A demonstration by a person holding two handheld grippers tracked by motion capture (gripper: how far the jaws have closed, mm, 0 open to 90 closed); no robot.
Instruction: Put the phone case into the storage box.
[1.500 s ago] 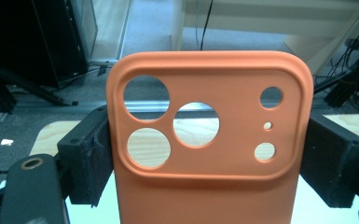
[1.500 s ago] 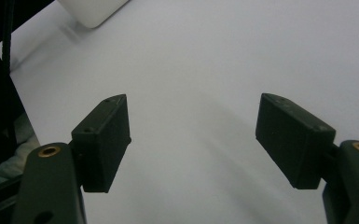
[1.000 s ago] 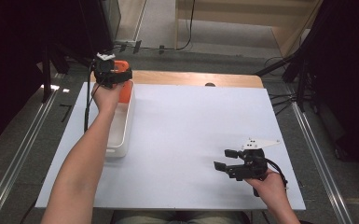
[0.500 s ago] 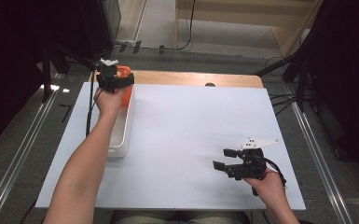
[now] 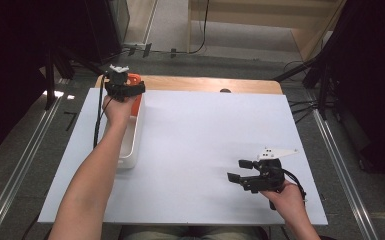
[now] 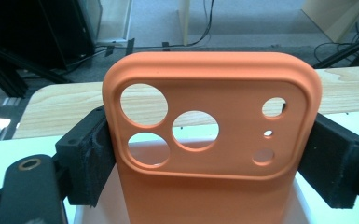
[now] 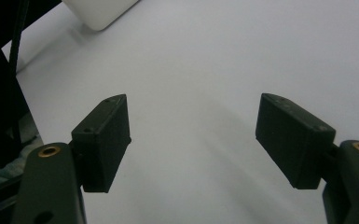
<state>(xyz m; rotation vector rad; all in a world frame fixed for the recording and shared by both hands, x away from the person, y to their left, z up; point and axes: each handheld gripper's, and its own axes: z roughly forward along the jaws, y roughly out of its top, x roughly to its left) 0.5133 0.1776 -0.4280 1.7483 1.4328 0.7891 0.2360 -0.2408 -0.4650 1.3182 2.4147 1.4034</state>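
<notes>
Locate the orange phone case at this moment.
The phone case is clamped in the left gripper, over the far end of the white tray at the table's far left.

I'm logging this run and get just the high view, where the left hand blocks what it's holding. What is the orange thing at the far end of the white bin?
Observer: An orange phone case, with round camera cutouts, upright between the jaws.
Operator: Is the left gripper actually clamped on it?
Observer: Yes, the left gripper has a pad pressed against each side edge of the case.
Operator: And is the right gripper holding anything?
Observer: No, the right gripper is open above the bare white table.
</notes>
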